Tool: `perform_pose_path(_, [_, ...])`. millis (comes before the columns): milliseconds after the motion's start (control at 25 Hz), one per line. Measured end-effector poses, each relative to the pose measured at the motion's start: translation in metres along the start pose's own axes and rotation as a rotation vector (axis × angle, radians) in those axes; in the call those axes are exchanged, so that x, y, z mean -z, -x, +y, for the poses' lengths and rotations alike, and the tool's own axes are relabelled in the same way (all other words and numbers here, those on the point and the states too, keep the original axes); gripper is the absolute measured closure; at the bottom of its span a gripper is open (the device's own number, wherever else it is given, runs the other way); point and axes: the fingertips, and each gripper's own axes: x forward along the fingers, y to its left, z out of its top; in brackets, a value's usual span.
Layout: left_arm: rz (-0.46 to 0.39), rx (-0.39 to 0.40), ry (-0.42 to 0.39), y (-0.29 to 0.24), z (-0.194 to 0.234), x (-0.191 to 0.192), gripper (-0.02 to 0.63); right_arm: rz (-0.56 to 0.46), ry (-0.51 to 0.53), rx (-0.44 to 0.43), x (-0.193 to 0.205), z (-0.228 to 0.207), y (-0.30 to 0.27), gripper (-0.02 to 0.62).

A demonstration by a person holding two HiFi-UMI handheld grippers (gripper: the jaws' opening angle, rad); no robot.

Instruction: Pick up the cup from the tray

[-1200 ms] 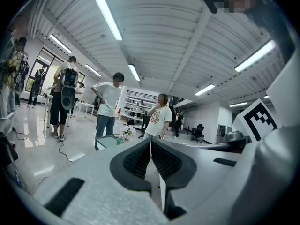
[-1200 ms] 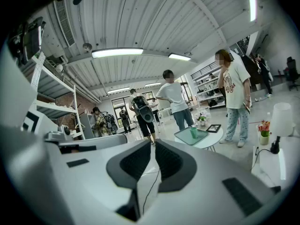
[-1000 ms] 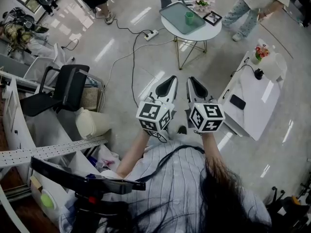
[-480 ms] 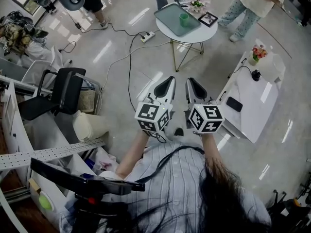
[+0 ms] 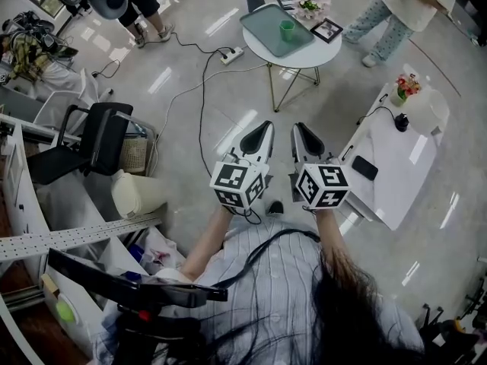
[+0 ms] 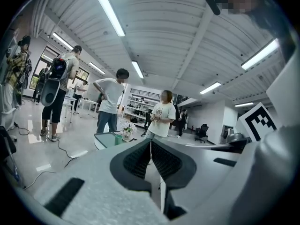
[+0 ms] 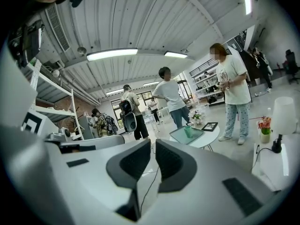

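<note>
A small green cup (image 5: 287,30) stands on a teal tray (image 5: 262,15) on a round white table (image 5: 304,50), far ahead of me across the floor. My left gripper (image 5: 266,125) and right gripper (image 5: 299,126) are held side by side at chest height, both pointing toward that table and well short of it. Both are shut with nothing between the jaws. The cup (image 6: 118,138) shows small and distant beyond the left gripper (image 6: 151,142) in the left gripper view. In the right gripper view the cup (image 7: 188,131) sits on the tray (image 7: 180,136) past the right gripper (image 7: 153,143).
Several people stand around the round table. It also holds a flower vase (image 5: 310,2) and a picture frame (image 5: 327,30). A power strip (image 5: 232,54) and cables cross the floor ahead. A black chair (image 5: 103,139) stands left, a white side table (image 5: 396,166) right.
The round table has shifted slightly up and left in the head view. The person with the backpack moved at the top left. Both grippers keep the same pose, shut.
</note>
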Motion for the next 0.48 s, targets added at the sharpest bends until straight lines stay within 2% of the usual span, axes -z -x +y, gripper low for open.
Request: perform_pose_path(480, [0.027,0.018,-0.011,-0.047,0.043,-0.005,0.591,0.012,-0.016,0.018,-0.007,-0.016,-0.059,0.546])
